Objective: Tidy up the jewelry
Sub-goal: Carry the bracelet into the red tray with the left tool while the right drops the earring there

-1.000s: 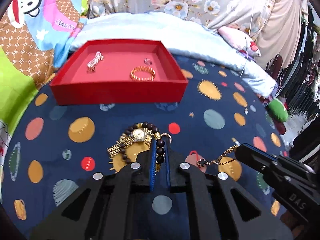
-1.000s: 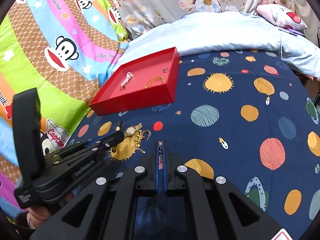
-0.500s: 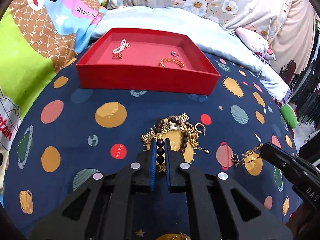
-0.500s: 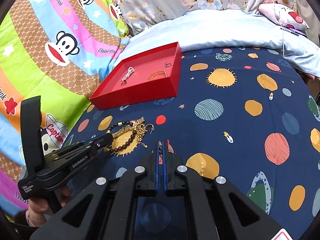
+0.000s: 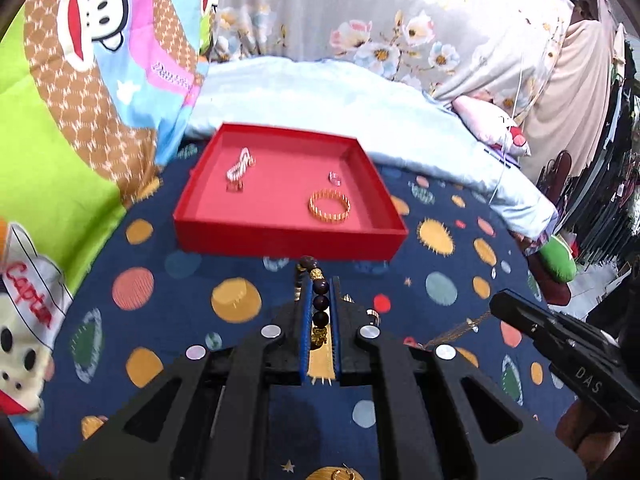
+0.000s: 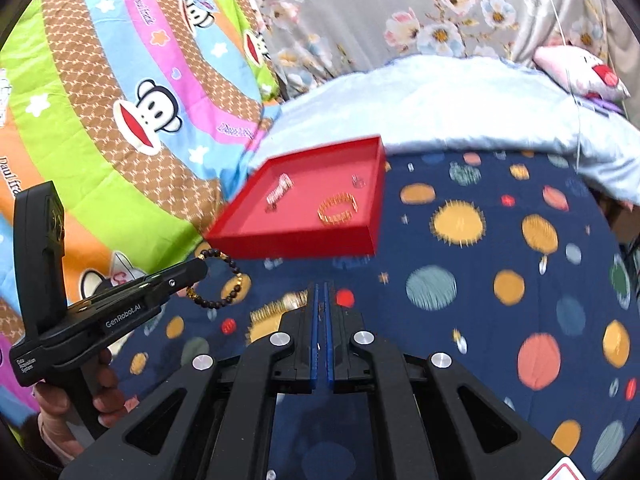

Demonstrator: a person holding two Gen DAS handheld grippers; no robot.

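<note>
My left gripper (image 5: 320, 286) is shut on a dark bead bracelet (image 5: 320, 304) and holds it lifted in front of the red tray (image 5: 280, 240). From the right wrist view the bracelet (image 6: 224, 280) hangs as a loop from the left gripper (image 6: 200, 270) beside the tray (image 6: 300, 240). The tray holds a gold bangle (image 5: 329, 206), a pearl-like chain (image 5: 239, 164) and a small ring (image 5: 335, 177). My right gripper (image 6: 320, 292) is shut on a thin gold chain (image 5: 456, 330), which trails from its tip in the left wrist view (image 5: 500, 304).
The navy planet-print blanket (image 6: 480, 280) covers the bed. A pale blue quilt (image 5: 340, 100) lies behind the tray, and a monkey-print quilt (image 6: 120, 100) rises on the left. Gold jewelry (image 5: 344, 474) shows at the bottom edge of the left wrist view.
My left gripper has lifted the bead bracelet off the pile and carried it toward the red tray. My right gripper has also risen with the gold chain.
</note>
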